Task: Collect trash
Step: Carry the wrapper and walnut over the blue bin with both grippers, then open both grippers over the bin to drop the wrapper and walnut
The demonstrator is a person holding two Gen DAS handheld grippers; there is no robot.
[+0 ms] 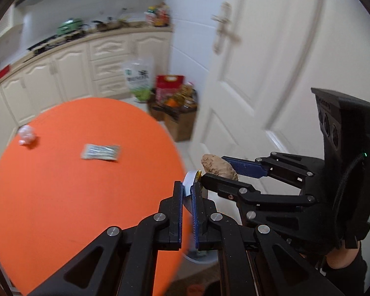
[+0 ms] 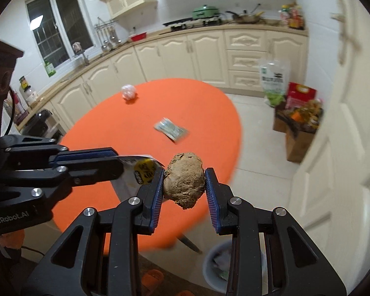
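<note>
The left hand-held gripper [image 1: 188, 192] is closed to a narrow gap on a thin white wrapper [image 1: 188, 181] with a yellow and black label; the same wrapper [image 2: 140, 170] shows in the right wrist view sticking out from between the blue pads of that gripper. The right hand-held gripper [image 2: 184, 181] clamps a brown crumpled paper lump [image 2: 184, 180] between its 2 blue pads, and in the left wrist view the lump [image 1: 218, 166] sits at the tips of the right gripper's fingers. Both grippers are held just beside each other off the near right edge of the round orange table [image 1: 74, 185], the wrapper's tip close to the lump; whether they touch cannot be told.

On the table [image 2: 160, 103] 2 more pieces of trash remain. A flat silvery packet [image 2: 171, 129] lies near the middle, blurred in both views, and a white crumpled ball [image 2: 128, 91] sits at the far edge; they are well apart. The left wrist view shows the packet [image 1: 101, 151] and the ball [image 1: 26, 135] likewise.

Below the right gripper, on the floor, stands a grey waste bin [image 2: 209, 266] with scraps inside. Cream cabinets [image 2: 209, 49] run along the far wall, and cardboard boxes [image 2: 296, 133] filled with goods stand by the white door [image 2: 345, 123].
</note>
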